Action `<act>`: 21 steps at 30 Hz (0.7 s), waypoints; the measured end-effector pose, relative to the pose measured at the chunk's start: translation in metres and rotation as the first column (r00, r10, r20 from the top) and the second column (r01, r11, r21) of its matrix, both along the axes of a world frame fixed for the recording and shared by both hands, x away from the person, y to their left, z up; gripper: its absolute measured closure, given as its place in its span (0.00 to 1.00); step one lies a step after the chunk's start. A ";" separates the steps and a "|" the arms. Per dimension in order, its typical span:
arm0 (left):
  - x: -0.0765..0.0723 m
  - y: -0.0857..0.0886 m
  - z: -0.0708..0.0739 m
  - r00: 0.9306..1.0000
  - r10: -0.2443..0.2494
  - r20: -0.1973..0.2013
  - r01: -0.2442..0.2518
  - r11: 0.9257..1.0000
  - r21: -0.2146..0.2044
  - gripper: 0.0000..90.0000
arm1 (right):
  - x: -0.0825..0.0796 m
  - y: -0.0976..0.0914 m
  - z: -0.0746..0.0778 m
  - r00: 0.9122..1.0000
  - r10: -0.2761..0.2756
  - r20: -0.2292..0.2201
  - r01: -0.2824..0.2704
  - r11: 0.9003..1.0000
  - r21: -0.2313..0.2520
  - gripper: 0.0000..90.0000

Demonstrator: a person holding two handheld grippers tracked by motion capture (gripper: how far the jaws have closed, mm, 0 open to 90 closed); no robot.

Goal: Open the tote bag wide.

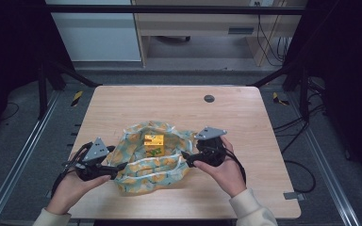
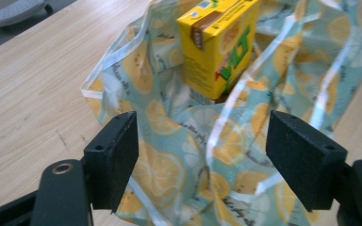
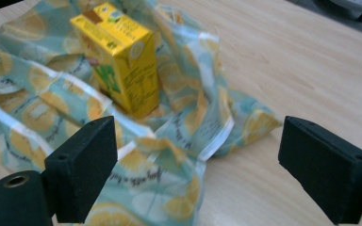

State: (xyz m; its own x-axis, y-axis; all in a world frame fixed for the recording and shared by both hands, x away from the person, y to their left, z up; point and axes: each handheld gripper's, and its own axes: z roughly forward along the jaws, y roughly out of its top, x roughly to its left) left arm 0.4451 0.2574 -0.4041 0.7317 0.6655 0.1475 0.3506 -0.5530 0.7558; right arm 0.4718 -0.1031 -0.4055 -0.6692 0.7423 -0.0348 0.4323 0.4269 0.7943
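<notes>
While the yellow carton [image 1: 154,144] stood upright amid the lemon-print bag [image 1: 136,176], the left gripper [image 1: 120,168] and right gripper [image 1: 185,156] flanked it, both wide and empty, roughly equally near.

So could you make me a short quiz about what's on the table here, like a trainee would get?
1. True or false: the yellow carton lies flat on the bare table.
2. Which pattern does the cloth bag carry? A stripes, B lemon slices, C stars.
3. Fill in: the jaws of the left gripper and the right gripper both stand ____.

Key
1. False: it stands upright on the bag's fabric, with the cloth gathered around it.
2. B.
3. Open, with nothing pinched.
</notes>
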 end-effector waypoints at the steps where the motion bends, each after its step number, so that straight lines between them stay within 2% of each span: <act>1: 0.004 0.000 0.000 1.000 0.000 -0.005 0.000 1.000 0.013 0.29 | -0.003 0.000 -0.004 1.000 -0.003 -0.004 0.003 1.000 0.004 0.13; 5: 0.024 -0.003 0.000 1.000 0.021 -0.010 -0.021 0.999 0.045 0.29 | -0.012 0.002 -0.020 1.000 0.000 -0.016 0.000 1.000 0.012 0.11; 7: 0.035 -0.005 0.000 0.999 0.031 -0.008 -0.030 0.997 0.067 0.28 | -0.014 0.004 -0.027 1.000 0.000 -0.020 0.000 1.000 0.000 0.11; 9: 0.047 -0.005 0.000 0.999 0.051 0.004 -0.051 0.995 0.090 0.28 | -0.014 0.006 -0.033 1.000 -0.002 -0.026 0.002 1.000 -0.002 0.10; 11: 0.052 -0.005 -0.002 0.998 0.063 0.001 -0.062 0.995 0.084 0.27 | -0.012 0.008 -0.038 0.999 -0.003 -0.041 0.003 1.000 -0.004 0.09; 12: 0.061 -0.004 -0.005 0.997 0.074 -0.005 -0.074 0.994 0.076 0.27 | -0.011 0.009 -0.040 0.999 -0.003 -0.045 0.003 1.000 -0.003 0.09; 14: 0.068 -0.003 -0.010 0.996 0.086 -0.017 -0.085 0.995 0.059 0.26 | -0.010 0.011 -0.044 0.999 0.001 -0.054 -0.002 1.000 -0.009 0.08; 16: 0.072 -0.004 -0.016 0.996 0.084 -0.029 -0.083 0.995 0.049 0.25 | -0.008 0.012 -0.049 0.998 -0.006 -0.058 0.005 1.000 -0.016 0.08; 18: 0.074 -0.006 -0.021 0.996 0.078 -0.032 -0.076 0.995 0.059 0.25 | -0.006 0.014 -0.055 0.997 -0.005 -0.071 0.004 1.000 -0.027 0.09; 19: 0.075 -0.007 -0.023 0.997 0.075 -0.035 -0.072 0.995 0.071 0.24 | -0.006 0.016 -0.058 0.997 -0.003 -0.080 0.000 0.999 -0.039 0.10; 21: 0.075 -0.008 -0.028 0.997 0.069 -0.045 -0.066 0.996 0.062 0.23 | -0.006 0.018 -0.064 0.996 0.001 -0.093 -0.007 0.998 -0.065 0.15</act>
State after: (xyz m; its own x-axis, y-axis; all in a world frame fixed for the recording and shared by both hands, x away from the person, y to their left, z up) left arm 0.5203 0.2491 -0.4323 0.6927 0.7043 0.1552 0.4228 -0.5709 0.7038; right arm 0.4662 -0.0851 -0.4691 -0.6744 0.7381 -0.0200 0.5015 0.4778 0.7213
